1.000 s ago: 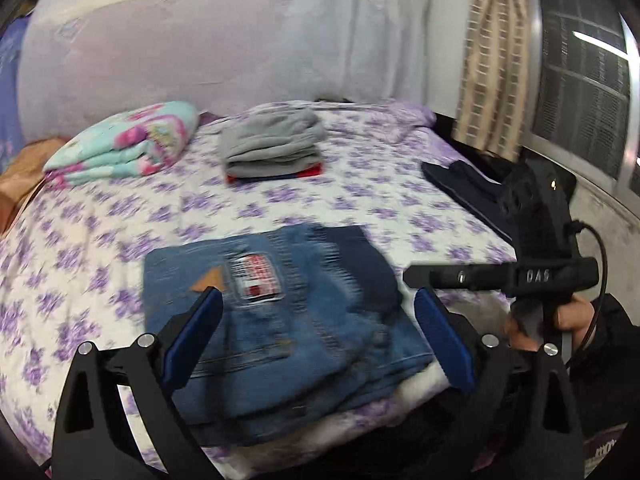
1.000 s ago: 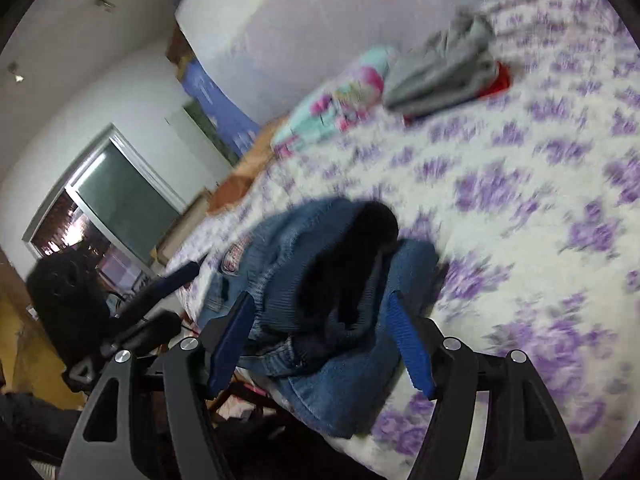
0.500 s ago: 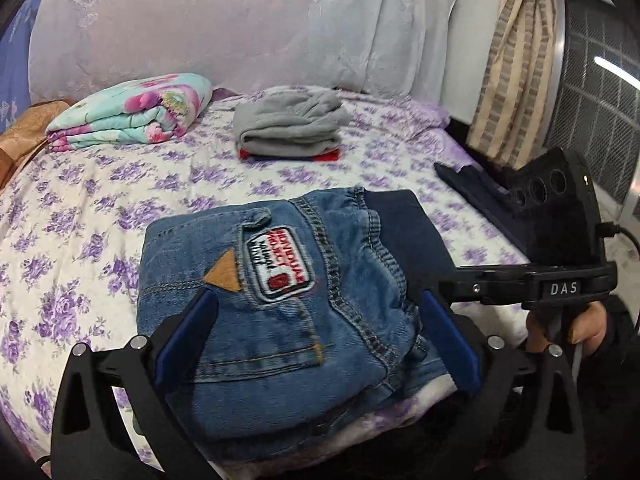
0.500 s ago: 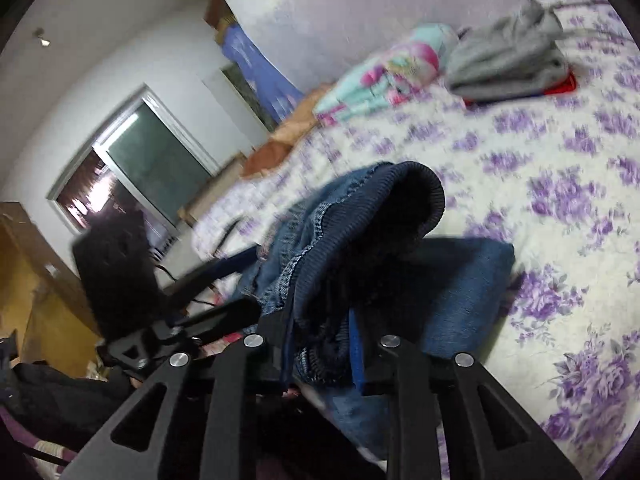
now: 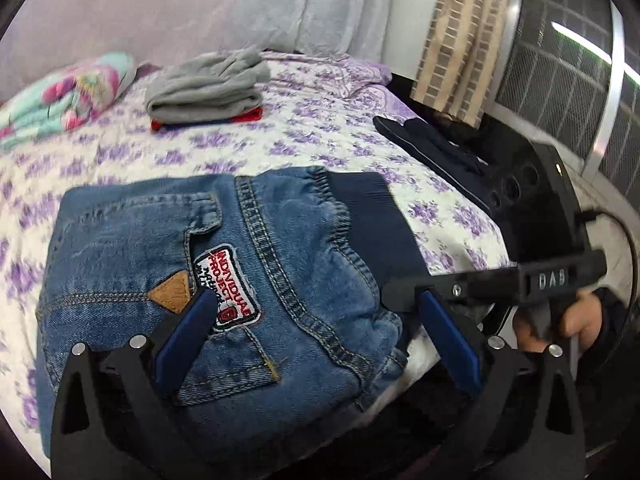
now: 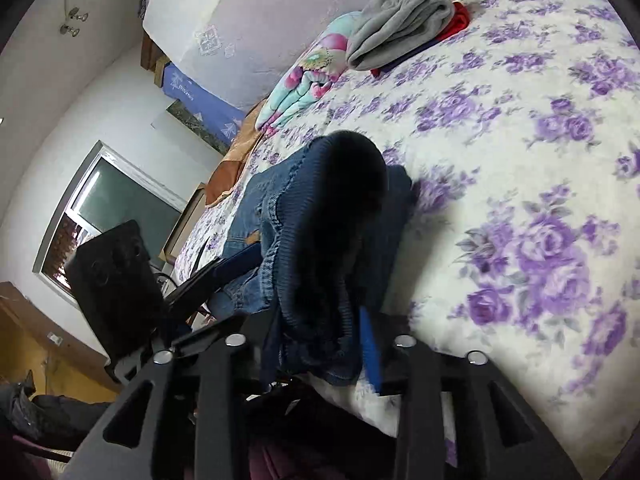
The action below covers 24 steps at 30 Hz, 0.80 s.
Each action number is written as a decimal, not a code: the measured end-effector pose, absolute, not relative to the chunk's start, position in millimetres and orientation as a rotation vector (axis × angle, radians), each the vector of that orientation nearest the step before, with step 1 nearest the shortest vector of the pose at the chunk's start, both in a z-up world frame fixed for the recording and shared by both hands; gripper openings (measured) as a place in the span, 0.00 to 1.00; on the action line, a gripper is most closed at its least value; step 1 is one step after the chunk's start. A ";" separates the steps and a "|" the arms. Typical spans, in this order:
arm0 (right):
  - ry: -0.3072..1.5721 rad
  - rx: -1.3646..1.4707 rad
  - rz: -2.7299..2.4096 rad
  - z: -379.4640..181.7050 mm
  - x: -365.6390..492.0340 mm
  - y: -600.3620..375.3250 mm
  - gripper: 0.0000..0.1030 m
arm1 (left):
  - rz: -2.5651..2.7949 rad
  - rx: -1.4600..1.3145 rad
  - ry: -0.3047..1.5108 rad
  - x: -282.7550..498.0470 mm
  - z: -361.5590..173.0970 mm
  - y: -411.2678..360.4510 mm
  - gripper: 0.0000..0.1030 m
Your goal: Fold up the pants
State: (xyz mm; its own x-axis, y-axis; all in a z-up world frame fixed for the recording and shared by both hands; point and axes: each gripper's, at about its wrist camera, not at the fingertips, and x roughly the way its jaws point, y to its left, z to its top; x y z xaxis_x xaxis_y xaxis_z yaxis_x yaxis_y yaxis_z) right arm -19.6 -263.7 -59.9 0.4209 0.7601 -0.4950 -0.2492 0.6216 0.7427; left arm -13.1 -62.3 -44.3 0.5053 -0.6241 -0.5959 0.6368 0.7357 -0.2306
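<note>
I am holding two grippers over the folded jeans (image 5: 224, 280), which are lying in a compact bundle at the near edge of the bed (image 5: 328, 148), back pocket and patch facing up, with the dark ribbed waistband (image 5: 372, 224) turned toward my right side. My left gripper (image 5: 316, 340) is hovering with its fingers spread wide apart, one pad (image 5: 188, 336) just above the denim by the patch and the other out past the bundle's right edge, gripping nothing. My right gripper (image 6: 320, 352) is sitting at the waistband (image 6: 320, 240) end, and its fingers have just been opening a little; the rolled waistband is bunching between them, though I cannot tell whether the pads are pressing it. The bundle's long axis is running from my left across to the waistband on my right, so my right hand is the nearer one to that end. I am judging the fold nearly done, and the next move as turning on that waistband end. A folded grey garment (image 5: 204, 88) is resting well apart, farther up the bed
</note>
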 end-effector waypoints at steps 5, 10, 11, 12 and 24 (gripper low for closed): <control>0.685 0.530 0.677 8.0 -36.3 -270.6 0.37 | -0.755 -0.014 0.623 -35.9 -8.8 -30.7 0.95; 0.800 0.423 0.680 -6.5 -8.9 -233.7 0.35 | -0.703 -0.103 0.760 -4.4 -39.6 -10.4 0.95; 0.884 0.457 0.652 -35.9 6.8 -229.6 0.31 | -0.698 -0.127 0.799 7.7 -57.5 -9.8 0.95; 0.886 0.494 0.657 -45.9 11.6 -232.9 0.25 | -0.692 -0.120 0.765 7.9 -63.3 -9.7 0.95; 0.901 0.637 0.635 -51.8 -8.3 -287.5 0.97 | -0.651 -0.486 0.875 37.9 -63.6 104.4 0.95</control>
